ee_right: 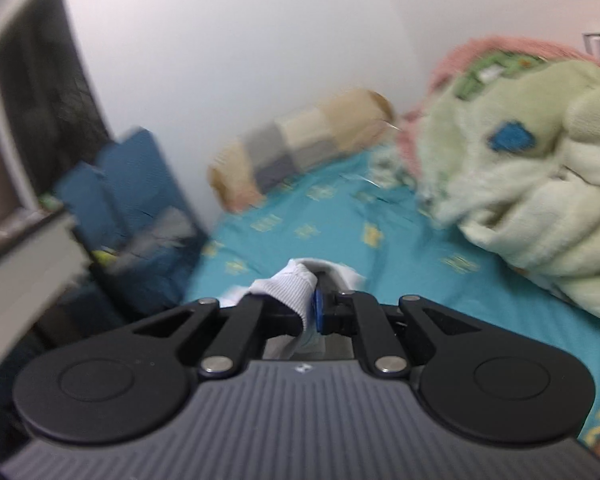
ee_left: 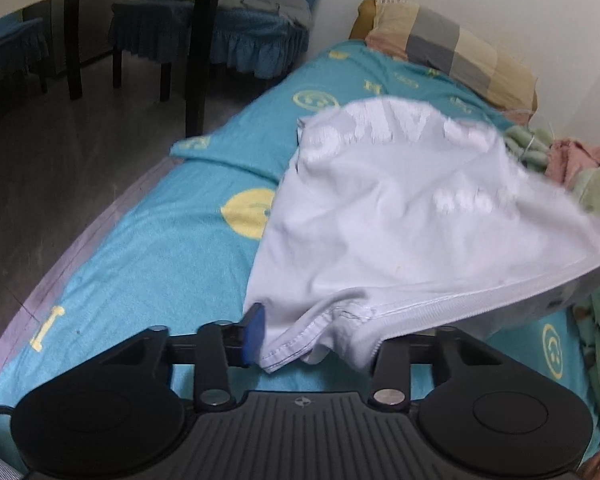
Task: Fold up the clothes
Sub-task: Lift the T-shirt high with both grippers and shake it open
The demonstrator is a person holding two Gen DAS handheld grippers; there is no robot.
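Note:
A white T-shirt (ee_left: 412, 216) with pale lettering hangs spread over the teal bed sheet (ee_left: 148, 248). In the left wrist view my left gripper (ee_left: 300, 340) has the shirt's hemmed edge bunched between its jaws; one blue pad (ee_left: 254, 332) shows, the other is hidden by cloth. In the right wrist view my right gripper (ee_right: 310, 308) is shut on a ribbed white edge of the shirt (ee_right: 288, 284), held above the sheet (ee_right: 340, 220). The view is blurred by motion.
A checked pillow (ee_left: 452, 48) lies at the head of the bed by the white wall. A green and pink fleece blanket (ee_right: 532, 168) is heaped on the bed's right side. Blue-covered chairs (ee_left: 204, 28) and a dark table leg (ee_left: 202, 48) stand on the floor left of the bed.

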